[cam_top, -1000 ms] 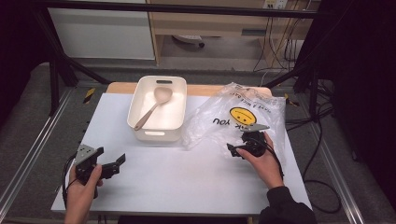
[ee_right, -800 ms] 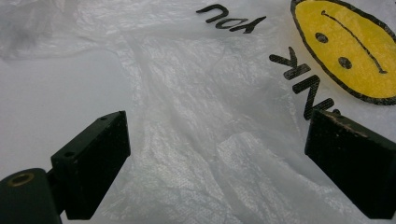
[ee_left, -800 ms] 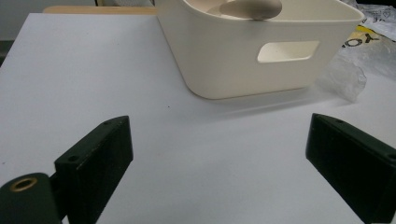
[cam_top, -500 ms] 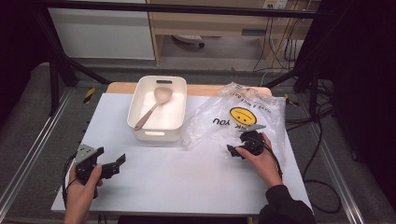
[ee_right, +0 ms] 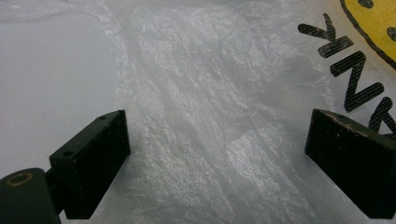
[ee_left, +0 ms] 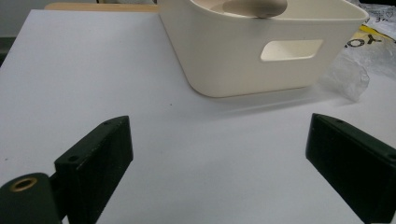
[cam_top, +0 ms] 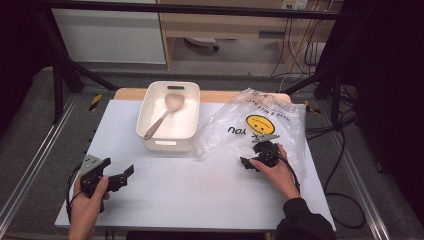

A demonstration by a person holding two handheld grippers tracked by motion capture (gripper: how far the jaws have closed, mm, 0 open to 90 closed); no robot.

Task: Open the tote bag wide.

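Observation:
A cream plastic tub (cam_top: 169, 144) (ee_left: 261, 70) stands at the back middle of the white table (cam_top: 190, 190), with a wooden spoon (cam_top: 164, 114) (ee_left: 254, 7) lying in it. To its right lies a crumpled clear plastic bag (cam_top: 250, 130) (ee_right: 224, 116) printed with a yellow smiley and black letters. My left gripper (cam_top: 126, 176) (ee_left: 219, 163) is open near the table's front left, pointing at the tub from a distance. My right gripper (cam_top: 246, 164) (ee_right: 217, 154) is open over the bag's near edge, with the plastic lying between its jaws.
A wooden board (cam_top: 125, 94) shows under the table's far edge. Black frame bars (cam_top: 65, 70) and cables (cam_top: 345, 145) surround the table. Bare table surface lies between the two grippers.

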